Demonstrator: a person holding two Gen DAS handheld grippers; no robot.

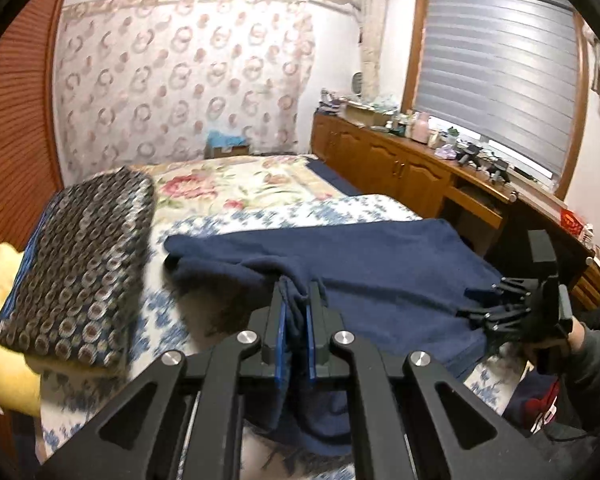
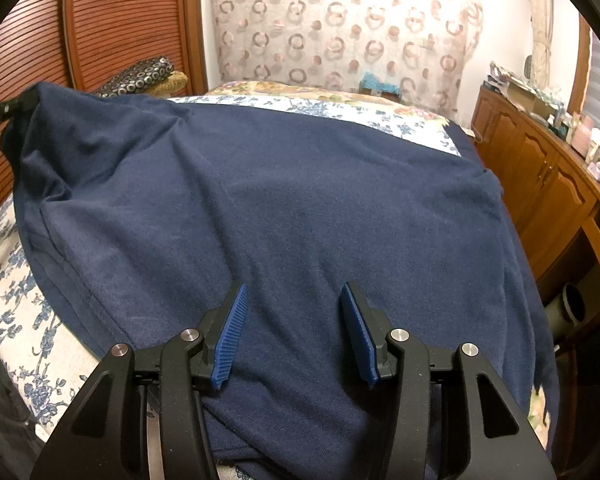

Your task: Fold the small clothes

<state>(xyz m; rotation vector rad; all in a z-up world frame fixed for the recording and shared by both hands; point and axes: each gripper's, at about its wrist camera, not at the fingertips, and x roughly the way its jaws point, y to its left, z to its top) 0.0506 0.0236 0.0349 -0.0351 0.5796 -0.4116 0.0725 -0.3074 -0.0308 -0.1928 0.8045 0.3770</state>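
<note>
Left wrist view: the left gripper (image 1: 298, 300) pinches a bunched edge of the navy garment (image 1: 364, 264) at lower centre. Across the bed (image 1: 260, 212), the right gripper (image 2: 294, 332) hovers over it, fingers spread. Folding seems barely begun; the garment's near hem is cut off below.

I see the garment (image 2: 300, 200) spread on the bed (image 1: 228, 184), its left edge lifted in my left gripper (image 1: 296, 304). My right gripper (image 2: 292, 320) hangs over its near part. A folded cushion (image 1: 80, 264) lies left of the garment, and a cabinet (image 1: 400, 164) runs along the bed's right side.
</note>
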